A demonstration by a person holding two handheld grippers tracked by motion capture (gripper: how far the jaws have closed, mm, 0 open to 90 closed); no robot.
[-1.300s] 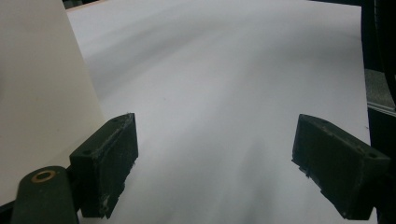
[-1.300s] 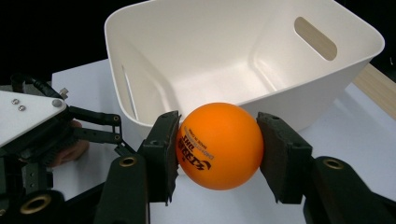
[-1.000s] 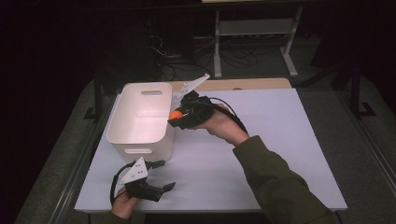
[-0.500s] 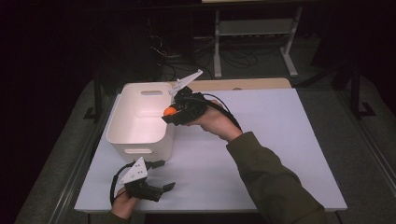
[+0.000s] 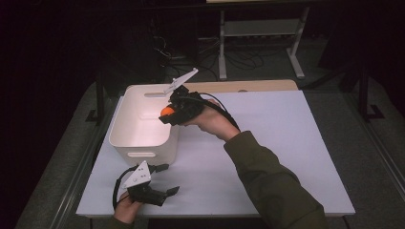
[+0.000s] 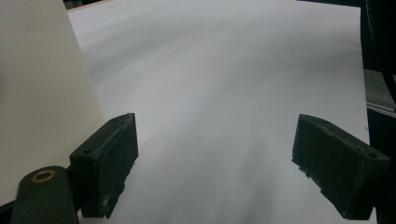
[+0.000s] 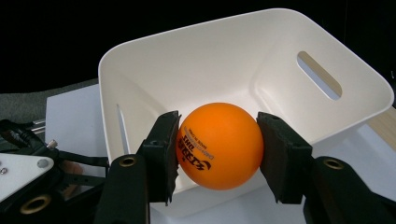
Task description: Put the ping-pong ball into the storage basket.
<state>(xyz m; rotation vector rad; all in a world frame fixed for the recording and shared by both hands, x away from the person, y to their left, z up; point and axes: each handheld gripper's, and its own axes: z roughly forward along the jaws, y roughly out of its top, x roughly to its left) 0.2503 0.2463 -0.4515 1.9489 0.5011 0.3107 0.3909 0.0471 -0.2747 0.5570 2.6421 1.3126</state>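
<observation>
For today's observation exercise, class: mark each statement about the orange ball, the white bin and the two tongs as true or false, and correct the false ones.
1. The right tongs are shut on the orange ball. True.
2. The ball already lies on the floor of the white bin. False: it is held between the jaws at the bin's rim, above the inside.
3. The left tongs hold a second ball. False: their jaws stand wide apart with nothing between them, over the white tabletop.
4. The bin has a slot handle cut into its wall. True.
5. The ball is plain, with no marking. False: dark print shows on it.
</observation>
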